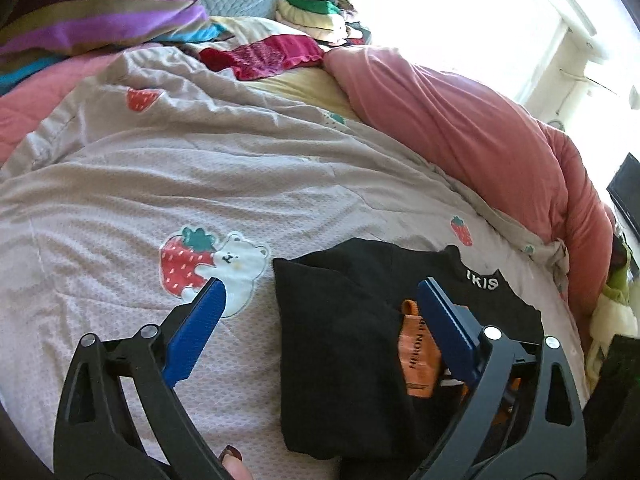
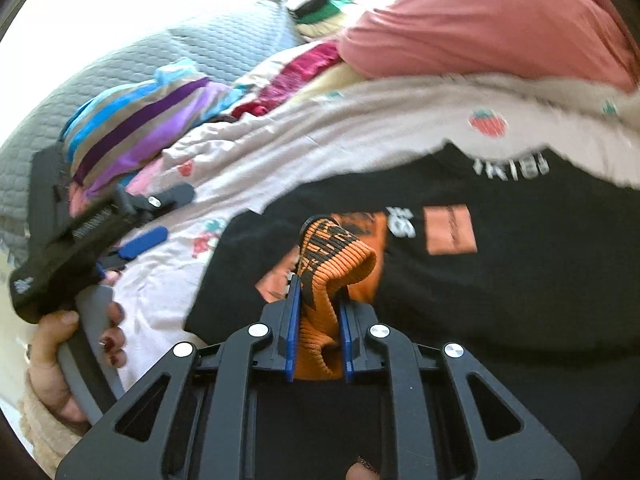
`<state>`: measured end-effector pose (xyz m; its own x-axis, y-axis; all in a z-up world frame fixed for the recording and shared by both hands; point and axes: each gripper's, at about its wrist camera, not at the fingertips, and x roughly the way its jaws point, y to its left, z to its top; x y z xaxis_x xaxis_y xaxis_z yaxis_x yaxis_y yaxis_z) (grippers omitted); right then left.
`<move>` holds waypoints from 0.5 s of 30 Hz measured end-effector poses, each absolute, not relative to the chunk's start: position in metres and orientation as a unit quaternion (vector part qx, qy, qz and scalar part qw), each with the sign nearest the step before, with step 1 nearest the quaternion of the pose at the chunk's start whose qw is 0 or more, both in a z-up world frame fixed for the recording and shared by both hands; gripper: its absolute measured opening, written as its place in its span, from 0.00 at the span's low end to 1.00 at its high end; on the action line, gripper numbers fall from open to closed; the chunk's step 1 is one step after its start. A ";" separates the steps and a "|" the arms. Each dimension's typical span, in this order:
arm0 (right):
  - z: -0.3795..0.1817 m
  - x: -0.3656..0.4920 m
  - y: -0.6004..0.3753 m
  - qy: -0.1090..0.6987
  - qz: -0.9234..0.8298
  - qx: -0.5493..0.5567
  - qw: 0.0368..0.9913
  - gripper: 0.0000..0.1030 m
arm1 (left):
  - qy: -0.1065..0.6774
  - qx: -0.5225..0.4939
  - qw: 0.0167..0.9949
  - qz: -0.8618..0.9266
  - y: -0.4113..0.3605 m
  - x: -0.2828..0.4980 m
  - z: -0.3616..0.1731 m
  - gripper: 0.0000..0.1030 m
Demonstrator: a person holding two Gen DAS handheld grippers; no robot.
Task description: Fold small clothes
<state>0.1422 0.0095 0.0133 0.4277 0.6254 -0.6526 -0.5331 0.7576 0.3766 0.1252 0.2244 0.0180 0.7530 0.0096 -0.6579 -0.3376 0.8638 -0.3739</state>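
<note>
Pinching an orange cuff (image 2: pixel 332 276), the right gripper (image 2: pixel 318 280) has its blue pads pressed tight on both sides of the ribbed cloth. That cuff belongs to a black top (image 2: pixel 480 288) lying flat on a blanket (image 2: pixel 360 120) on the bed, near the bed's close edge. Only the right view shows this grip, and it also shows orange patches and white letters on the top's front. It is a bit blurry.

The left gripper (image 1: pixel 320 284) has its jaws spread wide with nothing held. One pad hangs over a bear-and-strawberry picture (image 1: pixel 212 272) on the blanket, and the other hangs over the top (image 1: pixel 340 340), beside an orange tag (image 1: pixel 418 356). The left view shows the top's straight left edge.

In the right view the left gripper (image 2: pixel 160 216) sits off to the left, held by a hand (image 2: pixel 56 364) with dark nails.

Farther back, a pink quilt (image 1: pixel 460 128) is bunched along the right side, a striped cover (image 1: pixel 100 4) lies at the far left, and a pile of clothes (image 1: pixel 316 12) sits at the far end.
</note>
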 end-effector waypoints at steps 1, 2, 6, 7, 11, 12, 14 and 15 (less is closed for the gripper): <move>0.018 0.143 0.013 0.405 0.349 0.055 0.844 0.14 | 0.338 -0.243 0.904 0.099 0.226 0.125 0.017 0.87; 0.024 0.145 0.015 0.399 0.354 0.053 0.844 0.14 | 0.339 -0.245 0.903 0.101 0.228 0.124 0.017 0.87; 0.053 0.158 0.012 0.368 0.356 0.045 0.857 0.14 | 0.337 -0.256 0.900 0.108 0.237 0.122 0.016 0.87; 0.059 0.162 0.009 0.362 0.356 0.045 0.861 0.13 | 0.337 -0.257 0.899 0.109 0.238 0.122 0.016 0.87; 0.087 0.178 -0.007 0.331 0.345 0.042 0.877 0.13 | 0.337 -0.263 0.897 0.111 0.242 0.121 0.016 0.87; 0.092 0.182 -0.013 0.325 0.340 0.041 0.882 0.13 | 0.337 -0.264 0.897 0.112 0.243 0.121 0.016 0.87; 0.102 0.190 -0.024 0.314 0.327 0.041 0.890 0.13 | 0.337 -0.263 0.897 0.111 0.243 0.120 0.016 0.87; 0.106 0.192 -0.030 0.310 0.321 0.041 0.894 0.13 | 0.336 -0.263 0.898 0.110 0.242 0.120 0.017 0.87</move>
